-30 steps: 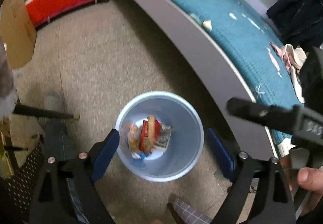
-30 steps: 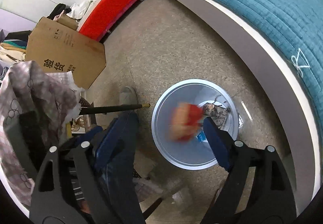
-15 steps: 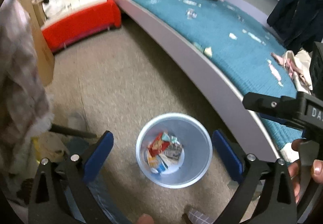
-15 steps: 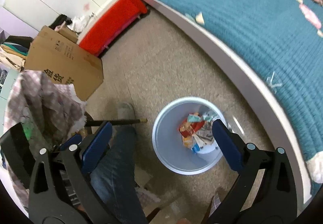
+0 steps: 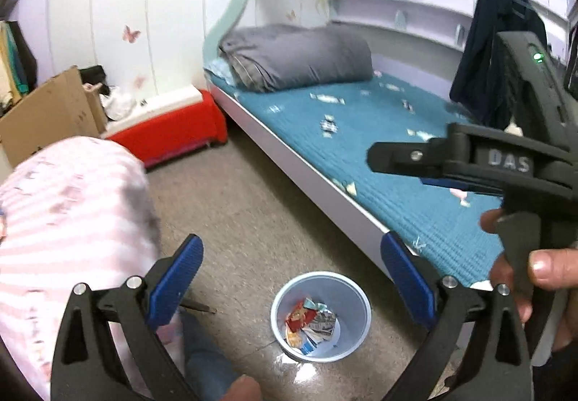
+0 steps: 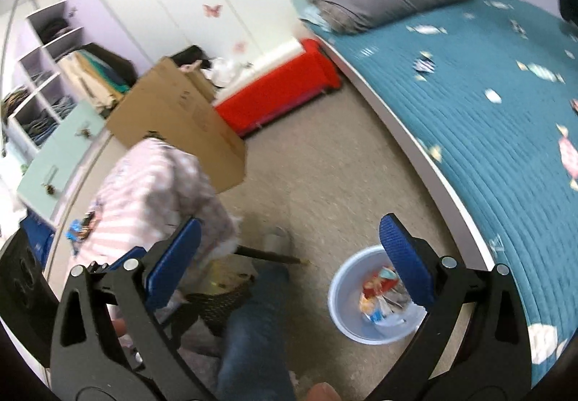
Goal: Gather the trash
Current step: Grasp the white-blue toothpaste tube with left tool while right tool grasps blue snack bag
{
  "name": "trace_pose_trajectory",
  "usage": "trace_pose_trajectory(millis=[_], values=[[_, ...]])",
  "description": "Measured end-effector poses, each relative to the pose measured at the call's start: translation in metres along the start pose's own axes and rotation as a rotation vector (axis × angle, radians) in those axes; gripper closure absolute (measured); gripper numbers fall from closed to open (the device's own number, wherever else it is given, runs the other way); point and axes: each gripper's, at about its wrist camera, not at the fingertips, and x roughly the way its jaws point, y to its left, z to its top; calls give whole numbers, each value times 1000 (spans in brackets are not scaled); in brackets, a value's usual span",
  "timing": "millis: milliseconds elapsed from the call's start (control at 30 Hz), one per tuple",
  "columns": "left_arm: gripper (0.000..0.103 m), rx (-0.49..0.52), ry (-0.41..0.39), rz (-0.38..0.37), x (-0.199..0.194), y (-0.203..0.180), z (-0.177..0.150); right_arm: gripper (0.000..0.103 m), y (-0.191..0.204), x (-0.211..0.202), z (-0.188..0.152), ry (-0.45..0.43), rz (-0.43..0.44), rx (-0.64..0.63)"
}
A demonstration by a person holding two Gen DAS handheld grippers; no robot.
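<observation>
A pale blue bin stands on the floor beside the bed, with several crumpled wrappers inside. It also shows in the right wrist view. Several candy wrappers lie scattered on the teal bedspread, also seen in the right wrist view. My left gripper is open and empty, high above the bin. My right gripper is open and empty, also raised; its body shows at the right of the left wrist view.
A grey rolled duvet lies at the bed's head. A red bench and a cardboard box stand by the far wall. The person's pink sleeve and jeans leg fill the lower left. A dark garment hangs at right.
Both grippers rose and tilted up from the bin toward the bed. A red wrapper fell from the right gripper into the bin a second ago.
</observation>
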Motion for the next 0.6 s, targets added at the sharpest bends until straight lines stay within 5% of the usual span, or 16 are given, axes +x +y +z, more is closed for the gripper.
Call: trace_pose_trajectory(millis=[133, 333, 600], values=[[6, -58, -61, 9, -50, 33, 5, 6, 52, -5, 8, 1, 94, -70], [6, -205, -147, 126, -114, 107, 6, 6, 138, 2, 15, 4, 202, -203], [6, -397, -199, 403, -178, 223, -22, 6, 251, 39, 0, 55, 303, -361]])
